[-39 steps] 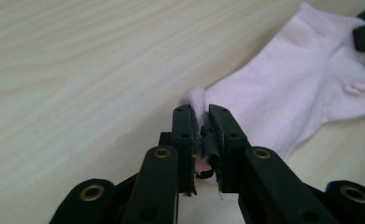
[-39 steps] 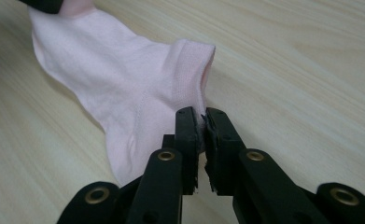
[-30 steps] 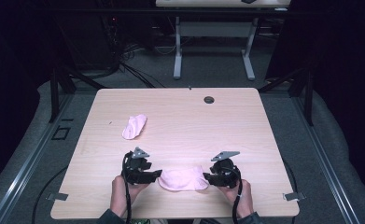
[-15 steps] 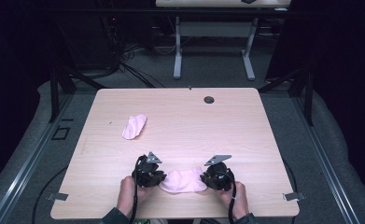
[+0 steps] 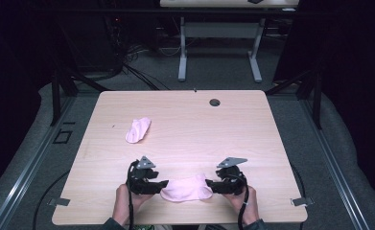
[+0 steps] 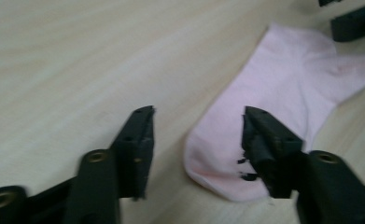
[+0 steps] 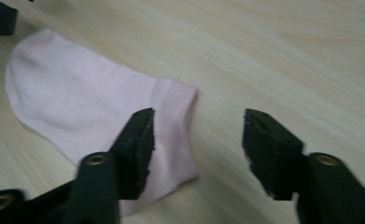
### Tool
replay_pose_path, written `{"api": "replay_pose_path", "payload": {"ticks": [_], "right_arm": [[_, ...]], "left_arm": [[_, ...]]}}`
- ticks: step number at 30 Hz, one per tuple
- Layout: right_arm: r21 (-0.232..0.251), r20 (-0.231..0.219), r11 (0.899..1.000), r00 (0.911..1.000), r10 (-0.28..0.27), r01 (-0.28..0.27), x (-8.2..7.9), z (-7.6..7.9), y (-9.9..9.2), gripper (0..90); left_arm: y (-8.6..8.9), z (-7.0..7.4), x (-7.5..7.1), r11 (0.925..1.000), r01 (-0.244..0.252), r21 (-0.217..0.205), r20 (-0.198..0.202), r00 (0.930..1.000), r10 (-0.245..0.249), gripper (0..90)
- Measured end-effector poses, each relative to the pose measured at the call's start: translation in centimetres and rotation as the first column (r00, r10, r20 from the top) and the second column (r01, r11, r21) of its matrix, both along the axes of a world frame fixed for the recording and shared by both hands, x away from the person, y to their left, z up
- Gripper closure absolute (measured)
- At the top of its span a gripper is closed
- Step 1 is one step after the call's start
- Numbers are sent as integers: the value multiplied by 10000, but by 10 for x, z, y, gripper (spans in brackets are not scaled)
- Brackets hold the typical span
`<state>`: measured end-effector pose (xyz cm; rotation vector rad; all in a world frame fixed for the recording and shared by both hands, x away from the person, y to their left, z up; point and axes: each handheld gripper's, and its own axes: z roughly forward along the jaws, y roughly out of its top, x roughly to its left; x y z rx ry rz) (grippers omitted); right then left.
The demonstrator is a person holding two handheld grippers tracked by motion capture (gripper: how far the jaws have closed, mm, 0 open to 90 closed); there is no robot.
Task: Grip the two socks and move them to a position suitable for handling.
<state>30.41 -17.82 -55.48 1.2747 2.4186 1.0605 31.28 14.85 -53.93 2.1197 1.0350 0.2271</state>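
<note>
A pink sock [image 5: 186, 188] lies flat near the front edge of the wooden table [image 5: 194, 124]. My left gripper [image 5: 162, 184] is at its left end and my right gripper [image 5: 211, 185] at its right end. Both have just been opening. In the left gripper view, my left gripper [image 6: 196, 121] stands open with the sock's rounded end [image 6: 227, 158] lying loose between the jaws. In the right gripper view, my right gripper [image 7: 198, 123] stands open with the sock's cuff edge [image 7: 171, 116] beside its left jaw, not pinched. A second pink sock [image 5: 138, 130] lies crumpled at the table's left.
A small dark round hole [image 5: 215, 102] sits in the table top near the far edge. Behind the table stand another desk's white legs [image 5: 181, 52] and cables [image 5: 127, 62] on the grey floor. A hand holds each gripper at the front edge.
Half a second ago both grippers sat closer in on the sock. They have drawn apart again, and the sock lies spread flat between them.
</note>
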Motion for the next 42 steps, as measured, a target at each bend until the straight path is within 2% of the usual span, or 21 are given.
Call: {"api": "replay_pose_path", "payload": {"ticks": [2,4,6,7,9,10,12,14,17,19,21,22,25,28,31,33,37,39,42], "right_arm": [[166,197,9987,9986,-483,480,2,3,-17,193],[377,363,9945,9944,-991,977,3,4,-33,133],[377,409,9893,9890,-1423,1408,5,3,-50,51],[261,324,9866,9863,-1620,1612,7,1,-57,10],[176,250,9796,9794,-2004,2000,8,-4,-71,0],[135,324,9753,9748,-2207,2204,8,-7,-77,0],[138,258,9685,9682,-2488,2485,8,-14,-88,0],[40,181,9638,9636,-2666,2666,7,-18,-97,12],[58,349,9565,9559,-2917,2917,6,-23,-105,36],[-73,334,9553,9549,-2951,2955,6,-24,-108,40],[-92,437,9507,9499,-3095,3101,4,-25,-111,48],[-135,467,9518,9510,-3056,3065,4,-25,-113,48],[-104,552,9495,9483,-3125,3135,3,-28,-116,53],[-292,657,9505,9494,-3071,3095,2,-30,-118,61],[-193,779,9500,9478,-3093,3116,2,-31,-118,83],[-349,923,9473,9449,-3142,3184,3,-31,-116,96],[-749,1101,9483,9478,-2994,3083,3,-32,-112,103],[-700,1122,9469,9457,-3050,3137,3,-32,-112,119],[-666,1188,9429,9409,-3172,3263,2,-32,-112,134]], "left_arm": [[9,8,8,9996,-281,-14,207,9994,281,286],[18,15,20,9983,-558,158,458,9974,550,243],[26,21,33,9949,-883,486,727,9938,846,200],[31,23,41,9938,-971,540,684,9933,933,176],[39,26,57,9913,-1211,511,671,9908,1176,155],[43,27,64,9879,-1448,562,816,9868,1400,152],[49,30,79,9827,-1751,611,826,9820,1698,151],[52,33,94,9763,-1985,866,1038,9764,1893,154],[52,33,119,9697,-2166,1126,889,9742,2073,156],[52,31,135,9651,-2316,1225,666,9721,2248,164],[52,27,151,9626,-2411,1237,342,9705,2387,178],[51,24,158,9578,-2551,1322,284,9669,2536,188],[49,13,174,9507,-2748,1441,-120,9601,2793,212],[47,2,183,9428,-2915,1618,-331,9532,3005,269],[45,-6,187,9408,-2760,1970,-530,9551,2913,341],[44,-9,189,9369,-2806,2087,-554,9530,2978,411],[44,-15,191,9354,-2666,2322,-819,9529,2919,529],[45,-19,192,9322,-2702,2406,-922,9498,2991,579],[48,-20,193,9332,-2761,2302,-988,9473,3046,645]]}}
